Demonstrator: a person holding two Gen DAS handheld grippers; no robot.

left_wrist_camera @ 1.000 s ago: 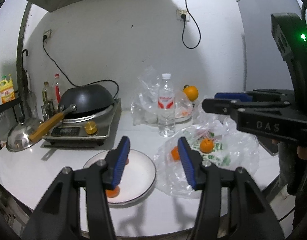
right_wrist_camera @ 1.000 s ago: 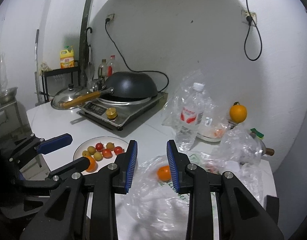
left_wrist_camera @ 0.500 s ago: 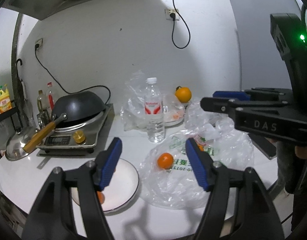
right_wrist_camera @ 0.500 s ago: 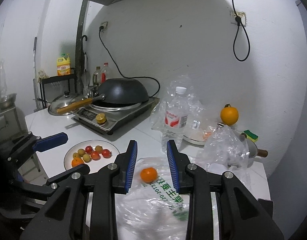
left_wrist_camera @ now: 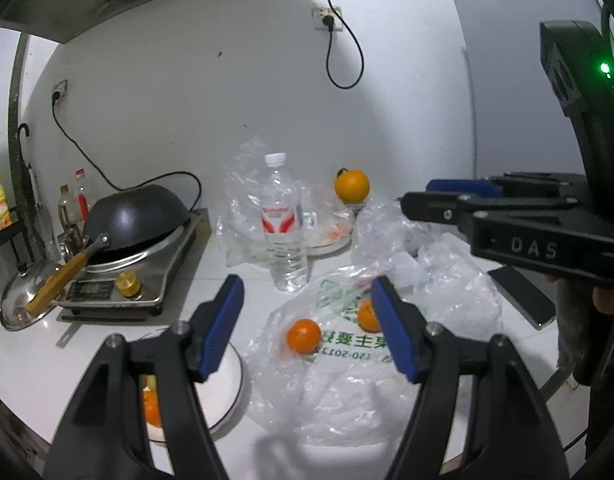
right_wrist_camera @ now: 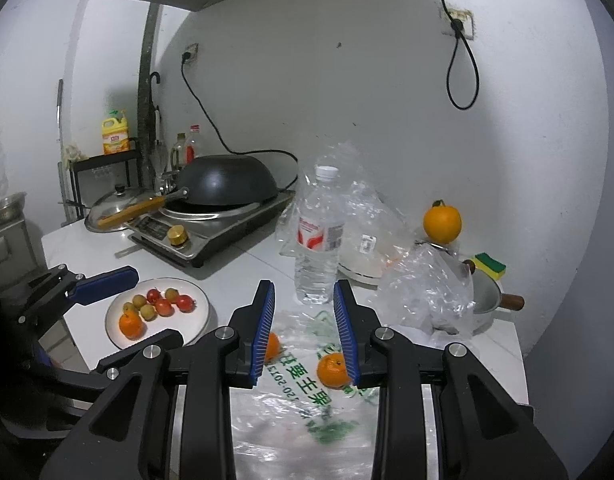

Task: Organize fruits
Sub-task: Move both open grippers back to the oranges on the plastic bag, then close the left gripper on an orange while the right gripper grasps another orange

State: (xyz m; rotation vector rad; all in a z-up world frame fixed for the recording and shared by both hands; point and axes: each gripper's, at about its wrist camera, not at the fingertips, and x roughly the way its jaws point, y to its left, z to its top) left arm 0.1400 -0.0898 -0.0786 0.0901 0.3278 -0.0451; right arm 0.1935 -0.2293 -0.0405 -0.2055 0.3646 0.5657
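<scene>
Two tangerines (left_wrist_camera: 303,335) (left_wrist_camera: 367,314) lie in a clear plastic bag (left_wrist_camera: 387,360) with green print on the white table. My left gripper (left_wrist_camera: 306,280) hovers in front of them, open, with nothing between its blue pads. A white plate (right_wrist_camera: 203,304) at the left carries an orange (right_wrist_camera: 130,325) and several small red and yellow fruits. My right gripper (right_wrist_camera: 304,285) hangs over the bag with its jaws drawn close and nothing gripped; one tangerine (right_wrist_camera: 333,369) shows beside its right finger. A large orange (right_wrist_camera: 442,222) sits at the back right.
A water bottle (left_wrist_camera: 283,224) stands just behind the bag, with more crumpled plastic around it. An induction cooker with a black wok (left_wrist_camera: 135,220) fills the left rear. A phone (left_wrist_camera: 521,296) lies at the right edge, a sponge (right_wrist_camera: 489,266) and a small pot (right_wrist_camera: 485,300) beyond.
Both grippers have moved right, from over the plate toward the bag. The left jaws have widened. The right jaws have kept their narrow gap.
</scene>
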